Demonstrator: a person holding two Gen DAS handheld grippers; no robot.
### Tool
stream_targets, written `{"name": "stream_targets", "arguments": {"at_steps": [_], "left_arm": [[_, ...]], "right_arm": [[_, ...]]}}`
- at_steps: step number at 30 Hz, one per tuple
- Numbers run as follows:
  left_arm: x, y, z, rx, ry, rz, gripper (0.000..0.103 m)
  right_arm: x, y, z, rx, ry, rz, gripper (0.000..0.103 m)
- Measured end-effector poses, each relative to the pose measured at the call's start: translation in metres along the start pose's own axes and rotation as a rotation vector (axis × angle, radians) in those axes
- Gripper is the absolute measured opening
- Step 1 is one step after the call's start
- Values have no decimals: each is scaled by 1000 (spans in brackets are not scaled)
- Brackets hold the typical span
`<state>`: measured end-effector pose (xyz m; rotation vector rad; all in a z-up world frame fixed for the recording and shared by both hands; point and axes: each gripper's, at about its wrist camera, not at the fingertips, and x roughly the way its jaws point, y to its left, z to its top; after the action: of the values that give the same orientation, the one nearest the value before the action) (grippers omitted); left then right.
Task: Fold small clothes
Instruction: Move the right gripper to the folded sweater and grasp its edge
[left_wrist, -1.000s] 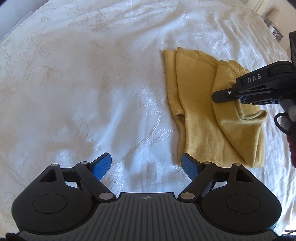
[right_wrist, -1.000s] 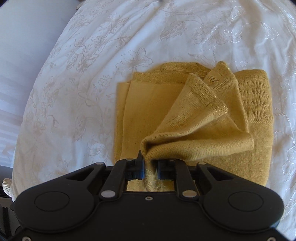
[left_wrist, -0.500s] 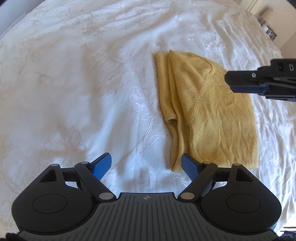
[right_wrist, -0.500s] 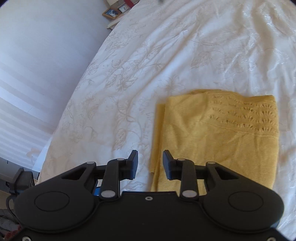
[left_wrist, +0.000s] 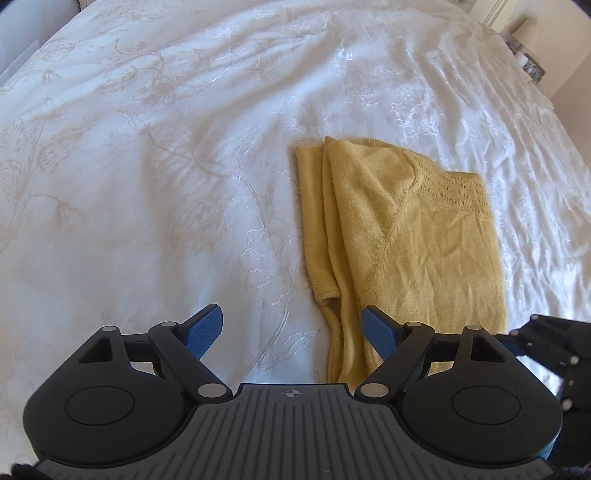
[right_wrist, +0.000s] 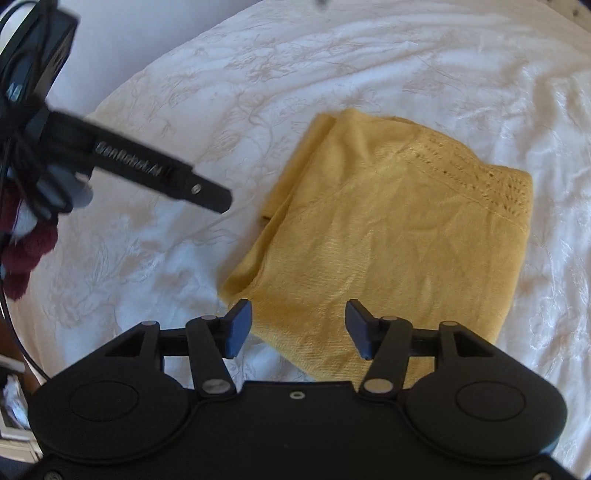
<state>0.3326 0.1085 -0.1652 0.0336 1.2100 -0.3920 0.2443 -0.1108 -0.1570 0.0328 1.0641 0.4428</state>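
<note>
The yellow knit (left_wrist: 402, 236) lay folded into a rough rectangle on the bed (left_wrist: 166, 166), at about two o'clock from the middle of the left wrist view and filling the centre of the right one, its lace band toward one o'clock and a loose sleeve edge trailing along its nine o'clock side. The left claw (left_wrist: 291, 328) stood wide with nothing between its blue pads, hovering above the knit's near left corner. The right claw (right_wrist: 299, 328) was opening, its jaws clear of the cloth and over the near edge, with nothing pinched. This read as the release at the end of a fold, with the garment looking nearly done. The next move likely called for either a last fold across the long side, both claws taking the near corners, or tucking the sleeve strip at nine o'clock under the stack so the edges squared up
</note>
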Motion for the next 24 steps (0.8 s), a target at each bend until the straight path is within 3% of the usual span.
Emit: {"name": "stream_targets", "arguments": {"at_steps": [4,6,8,17,20,24], "left_arm": [[1,2,6,-20,15,-31,83],[1,2,8,-24,17,-39,83],[1,0,10,-23,21,-50,83],[17,-26,24,-29,82,-259,83],[32,-39,29,-52,111,-329,84],[56,-50,37,-102,143,-362,84]], "right_arm": [[16,45,-11,-279,12,-50,65],[26,61,-18,-418,31,-111,57],[33,65,-20,-468,61,-159,8],[-31,-4,-1,9,-136,-128,9],[-38,-15,-5,76,-146,-120,9],[-39,-20,-6,100,-143,-108,9]]}}
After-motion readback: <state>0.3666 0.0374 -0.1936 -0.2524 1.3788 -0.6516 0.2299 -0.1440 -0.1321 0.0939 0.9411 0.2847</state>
